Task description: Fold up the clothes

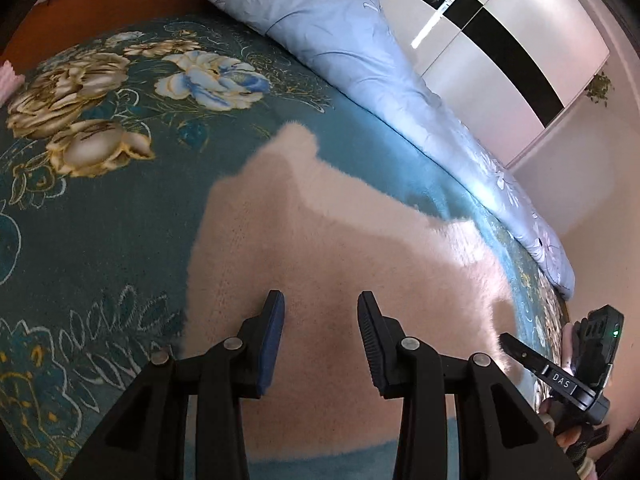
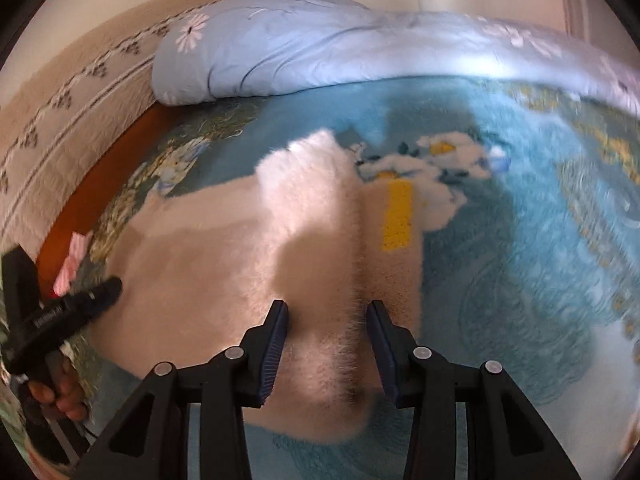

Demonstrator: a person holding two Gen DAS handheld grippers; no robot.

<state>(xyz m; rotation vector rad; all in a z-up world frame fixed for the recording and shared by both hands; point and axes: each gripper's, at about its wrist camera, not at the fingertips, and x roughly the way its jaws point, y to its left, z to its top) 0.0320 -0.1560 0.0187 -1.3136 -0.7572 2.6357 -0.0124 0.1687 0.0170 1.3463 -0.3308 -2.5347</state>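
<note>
A fuzzy pale pink sweater (image 1: 320,248) lies spread on a teal floral blanket (image 1: 100,208). My left gripper (image 1: 320,300) is open, its jaws apart just above the sweater's near part. In the right wrist view the sweater (image 2: 224,248) shows a folded-over sleeve and a yellow patch (image 2: 396,216). My right gripper (image 2: 327,308) is open, with a raised fuzzy fold of the sweater between its jaws. The right gripper also shows at the left wrist view's right edge (image 1: 560,376), and the left gripper at the right wrist view's left edge (image 2: 60,312).
A rolled light blue duvet (image 1: 360,52) lies along the far side of the bed, also in the right wrist view (image 2: 320,40). A quilted beige headboard (image 2: 60,120) and an orange wood strip (image 2: 100,184) border the blanket. A glossy wardrobe (image 1: 500,40) stands behind.
</note>
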